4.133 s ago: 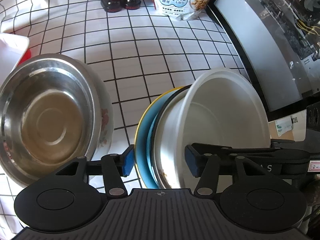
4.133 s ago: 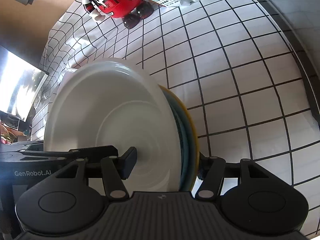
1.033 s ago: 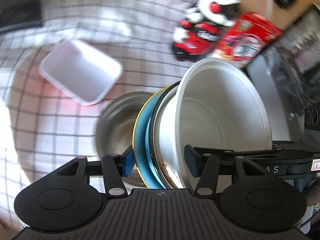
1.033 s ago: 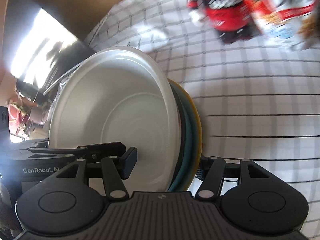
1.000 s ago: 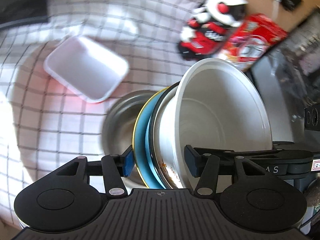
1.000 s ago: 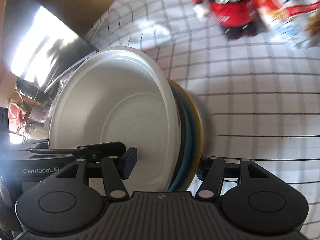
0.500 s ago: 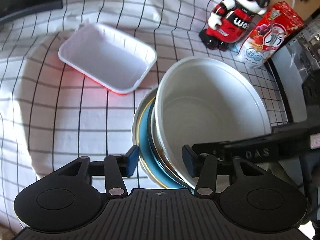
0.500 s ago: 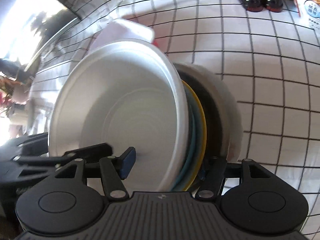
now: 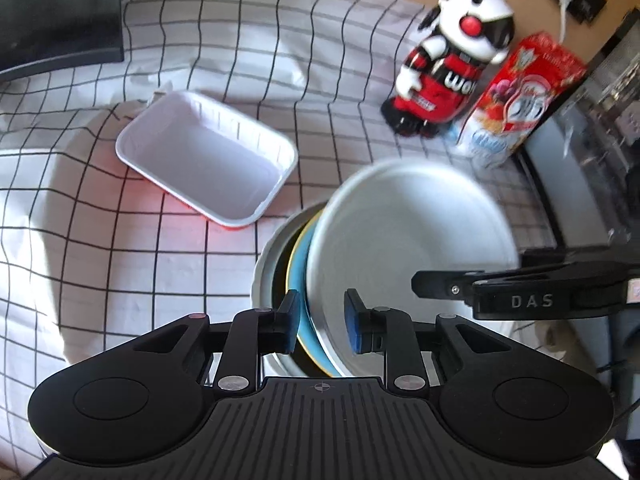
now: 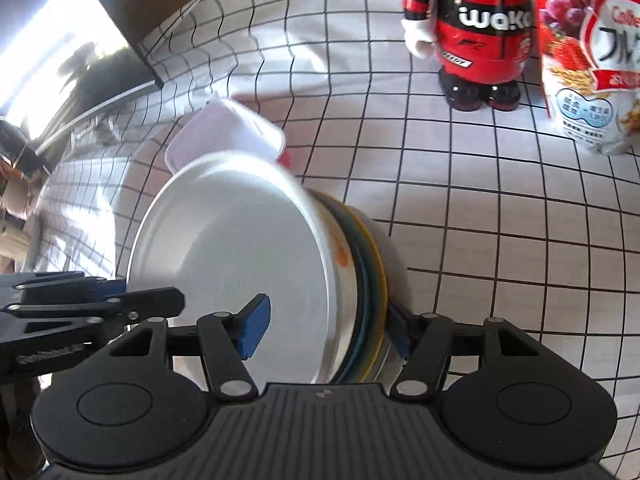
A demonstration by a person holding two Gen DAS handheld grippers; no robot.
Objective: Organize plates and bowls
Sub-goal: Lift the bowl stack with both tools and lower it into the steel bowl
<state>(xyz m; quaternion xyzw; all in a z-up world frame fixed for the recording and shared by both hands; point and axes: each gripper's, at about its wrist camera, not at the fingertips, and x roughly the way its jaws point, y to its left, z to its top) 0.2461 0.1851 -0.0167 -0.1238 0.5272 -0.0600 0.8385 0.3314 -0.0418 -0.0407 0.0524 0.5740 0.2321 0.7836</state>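
While a nested stack of dishes is held from two sides, its near rim is pinched between the blue-padded fingers of the left gripper (image 9: 318,316). The stack's opposite rim is clamped by the right gripper (image 10: 326,330), with one pad inside the white bowl (image 10: 240,248) and the other behind the outer edge. Within the stack, the white bowl (image 9: 408,240) is seated on top, a blue plate (image 9: 298,276) with a yellow rim is seen beneath it, and a pale outer bowl (image 9: 262,276) is at the bottom. The stack is seen tilted in both views, over the checked cloth (image 9: 120,260) covering the surface. A white rectangular tray (image 9: 208,160) is seen beyond the stack, apart from it. A red and white toy robot (image 10: 476,40) and a cereal bag (image 10: 592,64) are set side by side further back.
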